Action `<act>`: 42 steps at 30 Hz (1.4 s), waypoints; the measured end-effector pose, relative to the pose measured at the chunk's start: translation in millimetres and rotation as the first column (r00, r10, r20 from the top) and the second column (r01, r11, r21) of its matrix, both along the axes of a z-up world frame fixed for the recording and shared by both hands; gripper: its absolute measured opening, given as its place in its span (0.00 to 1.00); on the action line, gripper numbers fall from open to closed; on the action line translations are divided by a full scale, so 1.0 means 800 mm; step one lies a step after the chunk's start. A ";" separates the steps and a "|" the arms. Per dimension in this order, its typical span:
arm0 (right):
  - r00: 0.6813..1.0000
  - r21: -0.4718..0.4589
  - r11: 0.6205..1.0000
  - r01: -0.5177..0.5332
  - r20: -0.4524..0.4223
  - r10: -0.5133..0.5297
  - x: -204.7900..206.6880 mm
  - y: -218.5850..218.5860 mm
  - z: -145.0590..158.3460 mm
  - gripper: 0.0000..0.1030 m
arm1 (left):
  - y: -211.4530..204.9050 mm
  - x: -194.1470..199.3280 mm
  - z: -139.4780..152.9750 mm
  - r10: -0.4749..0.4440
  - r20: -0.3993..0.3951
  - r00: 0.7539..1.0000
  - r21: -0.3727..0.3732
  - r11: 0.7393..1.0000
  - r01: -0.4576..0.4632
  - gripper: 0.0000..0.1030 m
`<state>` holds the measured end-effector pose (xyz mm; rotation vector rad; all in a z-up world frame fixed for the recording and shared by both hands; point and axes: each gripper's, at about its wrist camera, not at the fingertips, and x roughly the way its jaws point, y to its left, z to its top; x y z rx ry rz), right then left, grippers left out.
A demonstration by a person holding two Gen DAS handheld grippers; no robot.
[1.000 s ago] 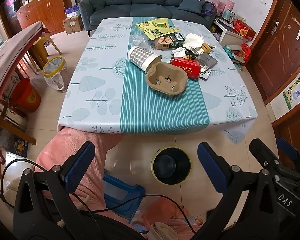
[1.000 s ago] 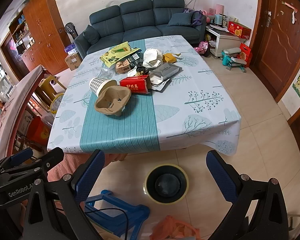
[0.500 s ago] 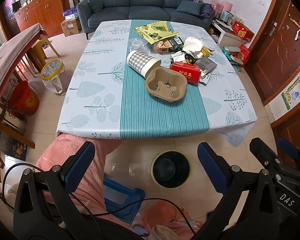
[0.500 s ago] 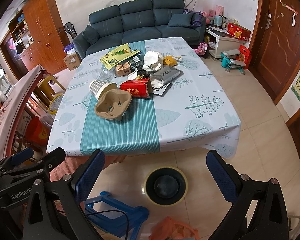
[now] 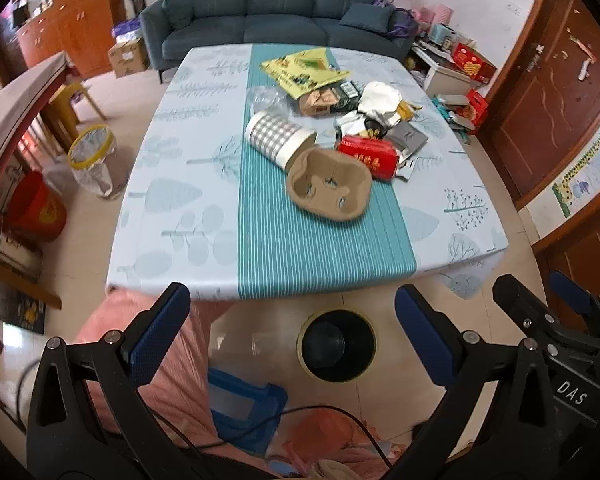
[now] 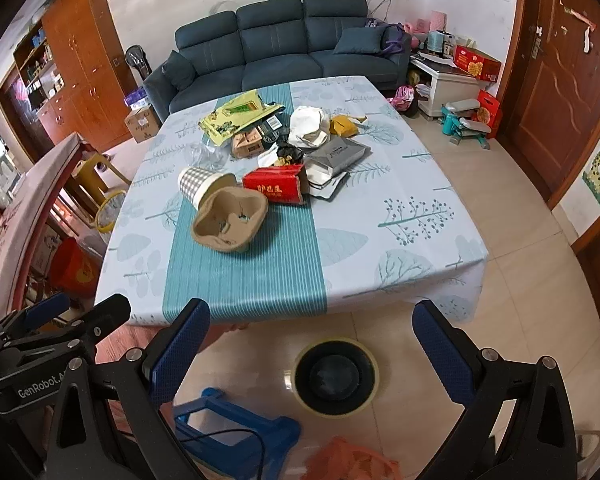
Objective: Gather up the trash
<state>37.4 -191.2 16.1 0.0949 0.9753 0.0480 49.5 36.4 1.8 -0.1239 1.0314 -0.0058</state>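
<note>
Trash lies in a heap on the table: a brown pulp cup tray nearest me, a checked paper cup on its side, a red carton, a yellow bag, crumpled white paper and a grey pouch. A black bin with a yellow rim stands on the floor below the near table edge. My left gripper and right gripper are open and empty, held above the floor short of the table.
A blue plastic stool and a pink-clothed leg are below the grippers. A lined yellow-rimmed basket and red bucket stand left of the table. A sofa is behind, doors at right.
Both grippers have risen and moved a little toward the table, so the table and trash look nearer and larger. Both stay open. Nothing on the table has moved.
</note>
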 end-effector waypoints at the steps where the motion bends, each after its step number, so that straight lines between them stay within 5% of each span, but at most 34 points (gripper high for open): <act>1: 1.000 0.003 1.000 0.002 0.002 -0.002 0.005 0.001 0.000 1.00 | 0.002 0.004 0.002 -0.009 0.016 1.000 0.008 1.000 0.009 0.97; 8: 1.000 0.024 1.000 0.016 0.003 -0.016 0.052 0.022 -0.013 1.00 | 0.037 0.043 0.019 -0.052 0.101 0.994 -0.052 0.997 0.057 0.84; 13: 1.000 0.042 0.999 0.009 0.006 -0.009 0.082 0.040 -0.023 0.98 | 0.067 0.079 0.026 -0.089 0.124 0.988 -0.056 0.994 0.097 0.84; 20: 0.999 0.063 0.998 -0.006 -0.040 0.008 0.138 0.088 -0.059 0.81 | 0.103 0.127 0.016 -0.188 0.105 0.977 -0.051 0.980 0.194 0.84; 28: 0.983 0.105 0.989 0.102 -0.162 -0.084 0.202 0.119 -0.141 0.68 | 0.117 0.180 -0.023 -0.401 0.058 0.914 0.085 0.914 0.396 0.84; 33: 0.962 0.101 0.980 0.173 -0.232 -0.146 0.227 0.119 -0.190 0.59 | 0.137 0.238 -0.029 -0.473 0.042 0.880 0.092 0.879 0.468 0.83; 36: 0.950 0.101 0.977 0.189 -0.271 -0.156 0.236 0.120 -0.212 0.45 | 0.132 0.264 -0.024 -0.546 0.060 0.836 0.157 0.832 0.532 0.81; 38: 0.943 0.110 0.973 0.201 -0.289 -0.162 0.239 0.120 -0.226 0.35 | 0.120 0.279 -0.023 -0.622 0.063 0.781 0.216 0.772 0.597 0.80; 42: 0.943 0.133 0.963 0.235 -0.272 -0.192 0.236 0.118 -0.240 0.16 | 0.082 0.298 -0.043 -0.774 0.025 0.633 0.308 0.608 0.732 0.69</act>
